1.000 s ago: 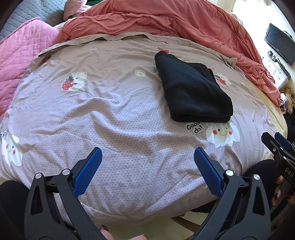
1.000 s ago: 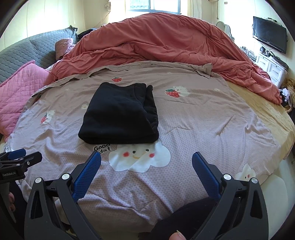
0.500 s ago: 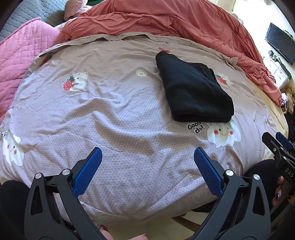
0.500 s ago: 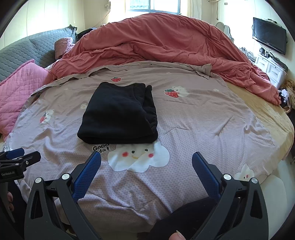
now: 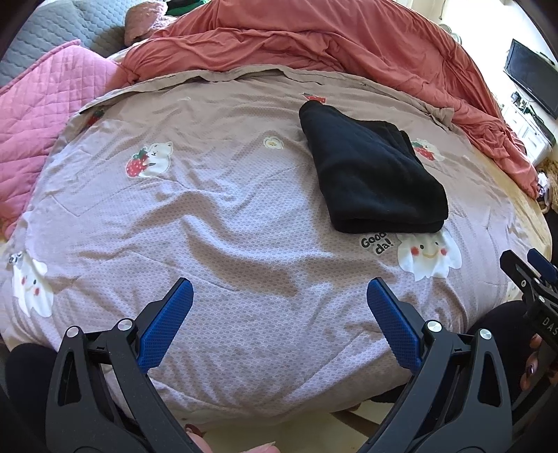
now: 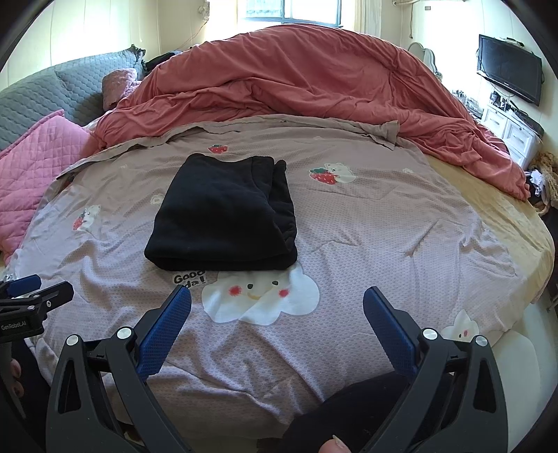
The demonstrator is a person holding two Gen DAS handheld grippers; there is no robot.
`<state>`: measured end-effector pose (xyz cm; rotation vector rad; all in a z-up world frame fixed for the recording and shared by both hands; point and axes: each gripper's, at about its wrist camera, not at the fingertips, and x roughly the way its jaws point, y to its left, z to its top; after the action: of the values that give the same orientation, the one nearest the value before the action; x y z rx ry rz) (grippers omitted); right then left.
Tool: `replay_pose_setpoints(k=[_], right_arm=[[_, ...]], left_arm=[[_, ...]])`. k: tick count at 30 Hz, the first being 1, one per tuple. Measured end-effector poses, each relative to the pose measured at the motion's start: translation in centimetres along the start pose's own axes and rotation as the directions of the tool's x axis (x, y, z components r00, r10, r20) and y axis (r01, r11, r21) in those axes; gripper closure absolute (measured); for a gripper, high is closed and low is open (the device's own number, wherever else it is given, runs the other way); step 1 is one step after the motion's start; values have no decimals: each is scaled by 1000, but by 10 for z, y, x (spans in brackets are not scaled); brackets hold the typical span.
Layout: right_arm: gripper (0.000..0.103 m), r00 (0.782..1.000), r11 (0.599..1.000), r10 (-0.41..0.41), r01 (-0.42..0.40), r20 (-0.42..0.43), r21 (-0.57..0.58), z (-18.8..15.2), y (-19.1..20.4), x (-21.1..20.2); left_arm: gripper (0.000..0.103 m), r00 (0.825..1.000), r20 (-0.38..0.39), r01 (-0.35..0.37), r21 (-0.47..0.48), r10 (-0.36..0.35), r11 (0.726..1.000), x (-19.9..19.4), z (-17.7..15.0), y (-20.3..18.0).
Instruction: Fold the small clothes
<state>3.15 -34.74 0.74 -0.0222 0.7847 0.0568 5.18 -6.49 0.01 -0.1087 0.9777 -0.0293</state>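
Left wrist view: your left gripper (image 5: 279, 313) hangs released over the bed (image 5: 216, 223); the black garment (image 5: 369, 174) lies folded ahead, to the right, long axis running away from you.
Right wrist view: your right gripper (image 6: 277, 320) is spread, empty.
Handling: soft, thick, probably fleece; pinch all layers at the near folded edge (image 6: 219, 263).

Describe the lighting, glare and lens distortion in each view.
Left wrist view: daylight is even, soft crease shadows cross the mauve printed quilt, and the folded black fleece garment shows little texture; strong fisheye bowing, dark vignette corners. Right wrist view: the window is blown out, the salmon-red duvet is evenly lit, and the bed edge curves.
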Motion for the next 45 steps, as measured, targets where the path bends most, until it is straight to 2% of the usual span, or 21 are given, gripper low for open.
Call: replay_pose_setpoints(k=[16,26,31,34,37,38,39,40,41,42,43,44,45], right_arm=[[5,1000,1000,-2,2,2,0,0,-9,-1],[5,1000,999,-11,11,5,33,3,-24,-3],[5,998,984,-50,42,42,174,8,-61,-14],[5,986,951,-153,130,62,280,12,-115,-28],[5,943,862,-331,285,39,419,0,-200,-39],[5,913,805,-407,356,6,476,-12,-239,-41],[5,878,734,-476,429,-51,527,-27,-279,-42],[5,851,683,-516,475,-93,555,-39,-305,-43],[5,805,596,-570,544,-167,590,-61,-346,-43],[5,771,534,-598,589,-222,606,-77,-375,-42],[5,724,457,-622,646,-298,612,-100,-413,-40],[5,694,410,-628,681,-354,607,-113,-433,-37],[5,660,359,-625,717,-416,598,-131,-460,-34]], left_arm=[[9,1000,-26,-14,-12,13,1000,5,-2,1],[9,997,-69,16,-35,-19,999,16,-2,2],[10,994,-95,48,-73,-55,996,23,0,16],[10,996,-80,31,-142,-42,989,26,14,54],[9,993,-59,-111,-252,99,961,31,37,127],[9,986,-64,-163,-295,151,942,33,44,155],[9,973,-69,-231,-345,221,910,35,50,190],[9,956,-76,-291,-375,284,880,37,55,220],[9,926,-103,-372,-406,362,835,40,59,259],[9,908,-125,-413,-422,400,807,42,61,283],[9,885,-145,-458,-444,442,770,44,62,311],[9,860,-170,-500,-470,481,727,46,63,344],[9,844,-191,-525,-484,501,700,47,63,365]])
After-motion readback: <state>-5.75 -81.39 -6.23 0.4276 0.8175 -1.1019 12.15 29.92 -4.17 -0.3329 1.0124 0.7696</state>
